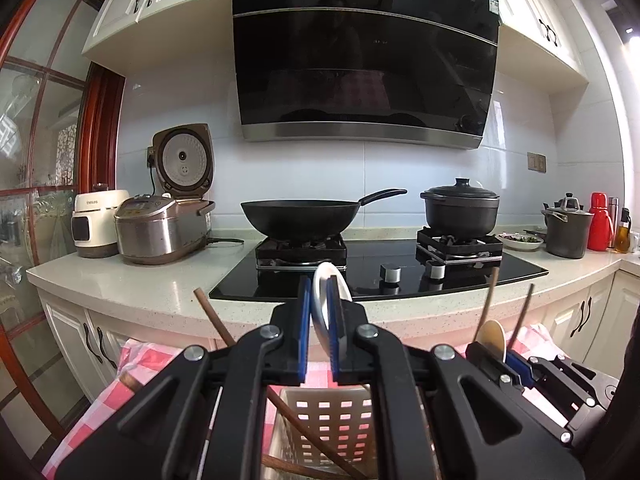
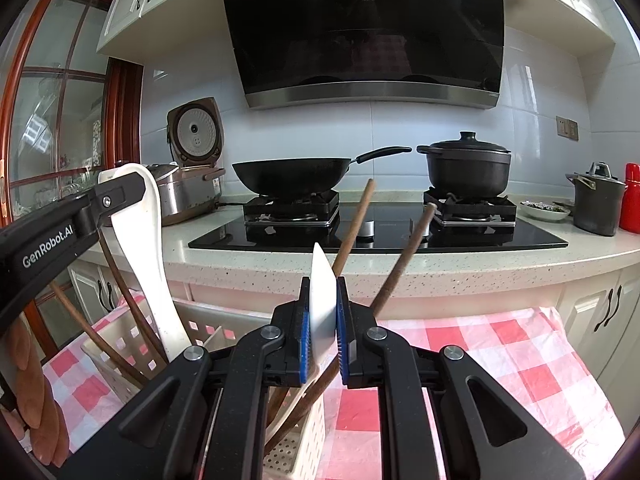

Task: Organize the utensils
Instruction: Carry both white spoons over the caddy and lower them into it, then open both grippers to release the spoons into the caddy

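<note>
My left gripper (image 1: 319, 284) is shut on a white spoon handle (image 1: 322, 304) and holds it upright over a cream perforated utensil basket (image 1: 320, 416). It also shows in the right wrist view (image 2: 120, 192), gripping the long white spoon (image 2: 140, 248) that reaches down into the basket (image 2: 120, 344). My right gripper (image 2: 323, 284) is shut on a white flat utensil (image 2: 323, 300) above the same basket. Brown wooden chopsticks (image 2: 352, 232) lean out of the basket. The right gripper (image 1: 500, 356) appears in the left wrist view holding a pale utensil end (image 1: 494, 338).
The basket stands on a red-and-white checked cloth (image 2: 480, 352). Behind is a speckled counter (image 2: 400, 264) with a black hob, a wok (image 2: 292, 176), a lidded pot (image 2: 466, 168), rice cookers (image 1: 160, 228) and a range hood above.
</note>
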Action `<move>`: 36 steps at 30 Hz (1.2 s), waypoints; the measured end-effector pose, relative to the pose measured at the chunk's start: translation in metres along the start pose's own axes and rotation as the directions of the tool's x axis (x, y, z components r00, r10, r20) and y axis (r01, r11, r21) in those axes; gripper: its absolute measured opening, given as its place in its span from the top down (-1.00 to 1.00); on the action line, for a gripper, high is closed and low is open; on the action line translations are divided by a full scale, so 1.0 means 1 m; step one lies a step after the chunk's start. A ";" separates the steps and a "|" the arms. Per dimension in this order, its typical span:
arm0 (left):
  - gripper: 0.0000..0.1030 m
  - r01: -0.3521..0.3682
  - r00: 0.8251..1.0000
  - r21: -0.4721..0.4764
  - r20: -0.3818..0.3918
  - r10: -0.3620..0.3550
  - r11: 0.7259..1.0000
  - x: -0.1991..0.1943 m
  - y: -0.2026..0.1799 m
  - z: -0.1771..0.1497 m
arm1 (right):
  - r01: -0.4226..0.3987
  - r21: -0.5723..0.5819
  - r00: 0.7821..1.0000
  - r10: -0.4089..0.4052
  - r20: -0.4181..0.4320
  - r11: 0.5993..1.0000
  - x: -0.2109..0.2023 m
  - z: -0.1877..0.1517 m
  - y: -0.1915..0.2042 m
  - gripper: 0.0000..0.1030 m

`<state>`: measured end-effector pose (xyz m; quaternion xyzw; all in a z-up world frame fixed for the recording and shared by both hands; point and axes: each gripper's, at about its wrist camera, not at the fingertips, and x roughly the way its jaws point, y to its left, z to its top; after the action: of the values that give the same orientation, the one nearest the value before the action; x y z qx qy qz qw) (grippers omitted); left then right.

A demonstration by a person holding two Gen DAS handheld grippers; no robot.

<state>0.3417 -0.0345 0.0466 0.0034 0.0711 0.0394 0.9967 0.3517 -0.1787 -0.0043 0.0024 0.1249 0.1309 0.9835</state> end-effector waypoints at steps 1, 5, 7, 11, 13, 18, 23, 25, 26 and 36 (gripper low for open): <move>0.85 0.003 1.000 -0.005 -0.002 -0.003 1.000 0.000 0.001 -0.001 | 0.000 -0.004 1.000 0.000 0.002 1.000 0.000 0.000 0.001 0.77; 0.85 0.016 1.000 -0.026 0.011 -0.016 1.000 -0.005 0.006 0.001 | 0.003 -0.008 1.000 -0.003 0.002 1.000 0.001 0.000 0.002 0.77; 0.85 0.016 1.000 -0.041 0.025 -0.015 0.999 -0.008 0.009 0.006 | 0.003 -0.007 1.000 -0.003 0.001 1.000 0.001 0.000 0.002 0.77; 0.85 0.009 0.999 -0.056 0.054 -0.006 0.998 -0.014 0.014 0.015 | 0.003 -0.001 1.000 -0.003 0.001 1.000 0.000 0.001 0.002 0.77; 0.85 0.003 0.998 -0.059 0.065 0.001 0.998 -0.019 0.017 0.019 | 0.003 -0.004 1.000 -0.003 0.003 1.000 0.000 0.002 0.003 0.77; 0.85 -0.009 0.999 -0.058 0.044 0.011 0.998 -0.017 0.022 0.015 | 0.002 -0.008 1.000 -0.002 0.006 1.000 0.000 0.003 0.004 0.77; 0.85 -0.014 0.999 -0.040 0.047 0.016 0.999 -0.016 0.016 0.008 | -0.004 -0.025 1.000 0.004 0.006 1.000 -0.001 0.001 0.007 0.77; 0.85 -0.011 0.999 -0.040 0.047 0.013 0.999 -0.016 0.014 0.008 | -0.011 -0.033 1.000 0.011 -0.001 0.999 0.000 0.000 0.009 0.74; 0.84 -0.014 0.999 -0.038 0.048 0.015 0.999 -0.016 0.014 0.008 | -0.014 -0.036 1.000 0.014 -0.005 0.999 0.000 0.001 0.010 0.72; 0.50 -0.014 0.999 -0.023 0.049 0.015 1.000 -0.022 0.013 0.007 | -0.010 -0.026 1.000 0.011 0.025 1.000 -0.011 0.007 0.008 0.24</move>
<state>0.3198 -0.0233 0.0565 -0.0063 0.0461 0.0474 0.9978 0.3413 -0.1731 0.0057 -0.0082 0.1107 0.1377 0.9842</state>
